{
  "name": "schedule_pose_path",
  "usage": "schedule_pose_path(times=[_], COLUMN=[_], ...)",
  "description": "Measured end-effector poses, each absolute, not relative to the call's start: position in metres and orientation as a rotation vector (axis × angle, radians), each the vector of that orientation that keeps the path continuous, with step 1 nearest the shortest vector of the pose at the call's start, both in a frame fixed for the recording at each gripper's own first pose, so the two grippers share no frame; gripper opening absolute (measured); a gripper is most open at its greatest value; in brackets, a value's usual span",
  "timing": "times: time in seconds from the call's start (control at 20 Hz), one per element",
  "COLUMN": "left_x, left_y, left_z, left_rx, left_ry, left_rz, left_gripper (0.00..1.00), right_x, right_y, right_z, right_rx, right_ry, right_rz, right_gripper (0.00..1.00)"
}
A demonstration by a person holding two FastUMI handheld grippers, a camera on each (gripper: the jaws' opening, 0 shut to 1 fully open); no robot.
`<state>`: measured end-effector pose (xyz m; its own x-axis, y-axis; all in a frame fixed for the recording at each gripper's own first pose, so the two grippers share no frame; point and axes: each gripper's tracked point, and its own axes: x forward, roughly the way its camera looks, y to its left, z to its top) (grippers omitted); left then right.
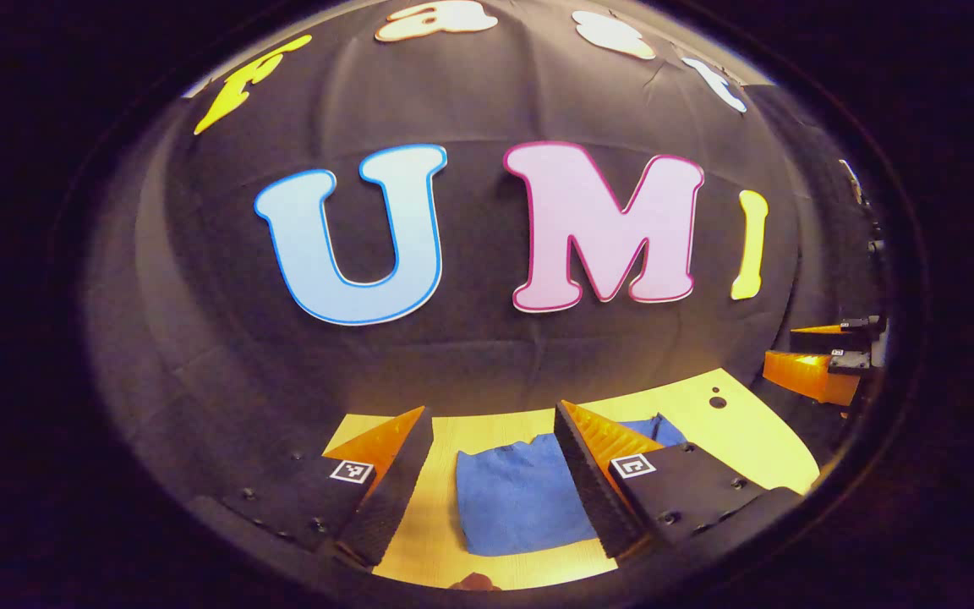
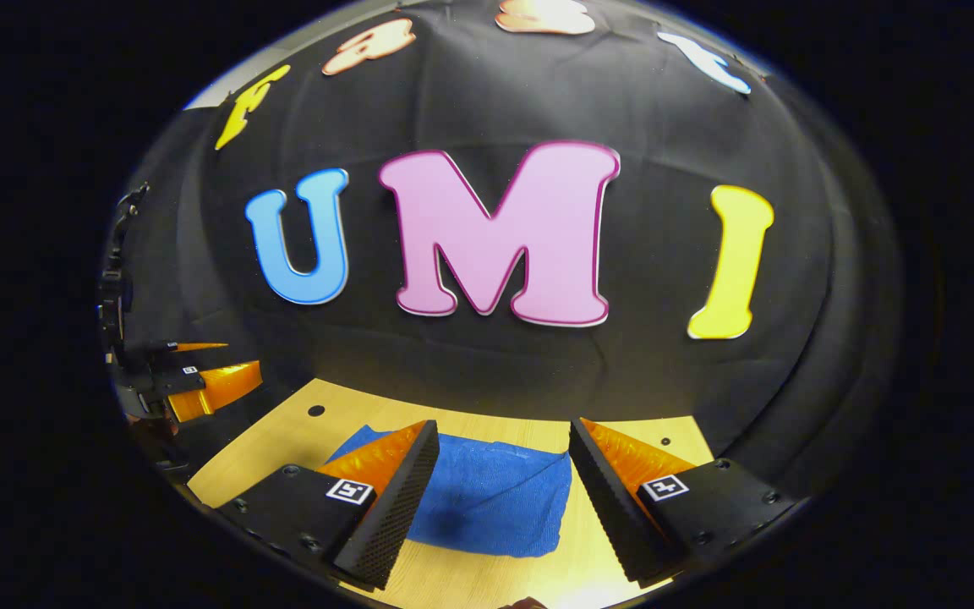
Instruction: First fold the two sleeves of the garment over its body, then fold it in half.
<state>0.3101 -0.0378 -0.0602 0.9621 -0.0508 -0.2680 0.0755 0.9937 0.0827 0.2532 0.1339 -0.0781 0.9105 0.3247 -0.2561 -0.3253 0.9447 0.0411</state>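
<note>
Blue garment (image 1: 521, 495) lying compact on wooden surface (image 1: 757, 431), looking already folded. Left tool (image 1: 491, 482) and right tool (image 2: 495, 499) both hovering above it, fingers spread, pinching nothing. Risk: lowering tool snagging top layer, dragging fold open.

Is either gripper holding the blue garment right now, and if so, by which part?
Nothing is held. The left gripper and right gripper are both open above the table, with the blue garment lying there as a compact bundle, untouched.
</note>
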Motion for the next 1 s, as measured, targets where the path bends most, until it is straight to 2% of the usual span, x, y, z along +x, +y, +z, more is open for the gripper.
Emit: schedule_pose_path(times=[0.2, 0.25, 0.3, 0.45, 0.5, 0.6, 0.8, 0.85, 0.9, 1.0], left_x=[0.205, 0.179, 0.156, 0.105, 0.094, 0.073, 0.034, 0.027, 0.022, 0.012], left_y=[-0.041, -0.044, -0.048, -0.050, -0.052, -0.063, -0.093, -0.096, -0.098, -0.100], left_z=[-0.038, -0.046, -0.055, -0.073, -0.076, -0.076, -0.057, -0.048, -0.041, -0.026], left_rx=[0.059, 0.042, 0.028, 0.027, 0.042, 0.073, 0.082, 0.095, 0.113, 0.125], left_ry=[0.132, 0.124, 0.129, 0.139, 0.130, 0.112, 0.043, 0.019, 0.000, -0.037], left_rz=[-0.083, -0.099, -0.108, -0.111, -0.111, -0.124, -0.170, -0.169, -0.167, -0.160], left_gripper=[0.83, 0.78, 0.82, 0.82, 0.78, 0.82, 0.82, 0.77, 0.77, 0.84], right_x=[0.151, 0.126, 0.104, 0.041, 0.027, 0.000, -0.030, -0.033, -0.035, -0.033], right_y=[0.122, 0.116, 0.111, 0.098, 0.091, 0.081, 0.083, 0.082, 0.081, 0.079], right_z=[-0.037, -0.036, -0.037, -0.043, -0.048, -0.058, -0.071, -0.070, -0.068, -0.061], right_rx=[0.013, 0.012, 0.010, 0.011, -0.011, -0.044, -0.041, -0.036, -0.030, -0.024], right_ry=[0.157, 0.144, 0.139, 0.135, 0.130, 0.139, 0.152, 0.154, 0.151, 0.137], right_rz=[0.316, 0.308, 0.301, 0.284, 0.270, 0.246, 0.255, 0.256, 0.260, 0.269], right_gripper=[0.98, 0.97, 0.98, 0.97, 0.97, 0.98, 0.97, 0.96, 0.96, 0.96])
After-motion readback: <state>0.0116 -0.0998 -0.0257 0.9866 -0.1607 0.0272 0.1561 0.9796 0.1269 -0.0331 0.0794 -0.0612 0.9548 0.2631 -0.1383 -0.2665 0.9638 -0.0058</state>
